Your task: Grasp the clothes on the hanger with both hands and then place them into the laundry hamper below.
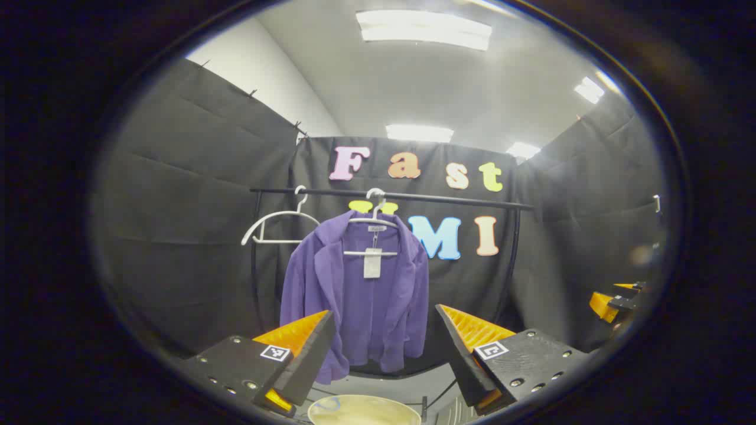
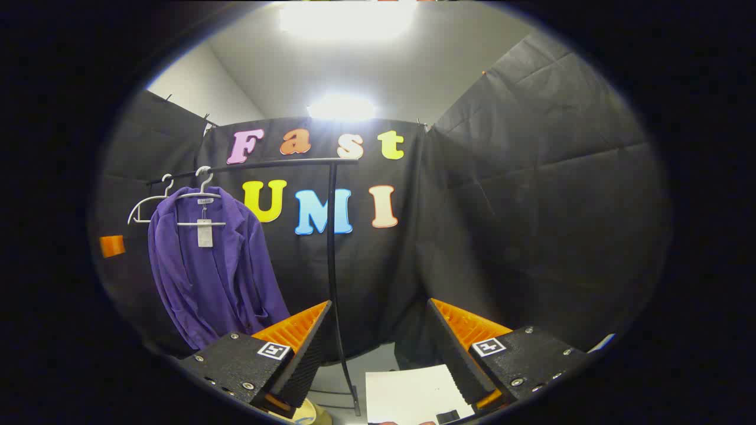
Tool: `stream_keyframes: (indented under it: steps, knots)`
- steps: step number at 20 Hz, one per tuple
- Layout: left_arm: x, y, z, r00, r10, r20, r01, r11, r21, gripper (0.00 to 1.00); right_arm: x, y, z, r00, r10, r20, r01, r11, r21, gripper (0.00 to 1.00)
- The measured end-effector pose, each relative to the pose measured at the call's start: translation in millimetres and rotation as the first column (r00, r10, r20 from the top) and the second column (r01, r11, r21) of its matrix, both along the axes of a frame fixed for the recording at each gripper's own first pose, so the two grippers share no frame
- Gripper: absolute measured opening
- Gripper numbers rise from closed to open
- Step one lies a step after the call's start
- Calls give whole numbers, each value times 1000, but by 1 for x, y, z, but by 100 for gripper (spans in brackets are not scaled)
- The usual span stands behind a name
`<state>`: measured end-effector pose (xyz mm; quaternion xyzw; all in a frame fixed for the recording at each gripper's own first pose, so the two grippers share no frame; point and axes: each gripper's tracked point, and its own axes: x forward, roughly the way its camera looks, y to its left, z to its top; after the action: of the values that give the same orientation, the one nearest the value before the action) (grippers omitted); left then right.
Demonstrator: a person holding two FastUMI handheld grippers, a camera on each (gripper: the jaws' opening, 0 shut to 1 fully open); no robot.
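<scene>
Left gripper view: faced the black clothes rail (image 1: 413, 196) squarely, with a purple jacket (image 1: 360, 289) hung from it on a white hanger (image 1: 373, 221) — a pale tag (image 1: 372, 262) dangling at the collar. Just beside it on the rail, toward the rail's left post, hung a second white hanger (image 1: 277, 227), bare. Below the jacket, showed the rim of a pale laundry hamper (image 1: 363, 410). Left gripper (image 1: 384, 348) held fingers spread wide, nothing between them, well short of the jacket. Right gripper view — saw the jacket (image 2: 209, 265) off to the left of the rail's upright post (image 2: 333, 265); right gripper (image 2: 378, 345) likewise spread apart and empty, a white sheet (image 2: 407, 392) on the floor near the post's foot.
</scene>
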<state>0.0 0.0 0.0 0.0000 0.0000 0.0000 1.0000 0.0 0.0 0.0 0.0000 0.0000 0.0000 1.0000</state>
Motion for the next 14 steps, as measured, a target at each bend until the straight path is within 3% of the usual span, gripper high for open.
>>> stream_keyframes:
  steps: [3,7,8,14]
  knots:
    - [-1,-6,-4,1000,-6,-10,6,1000,-6,100,-1,-13,3,1000,-8,20,8,1000,14,95]
    - [2,-12,2,1000,10,11,-9,996,-92,100,3,-14,2,1000,15,-4,-15,999,45,95]
    - [3,-11,2,1000,13,12,-11,995,-99,96,2,-14,6,1000,19,3,-19,999,44,95]
    - [-8,-10,-18,999,2,-38,-4,998,-62,100,6,-9,15,999,38,25,-38,999,9,95]
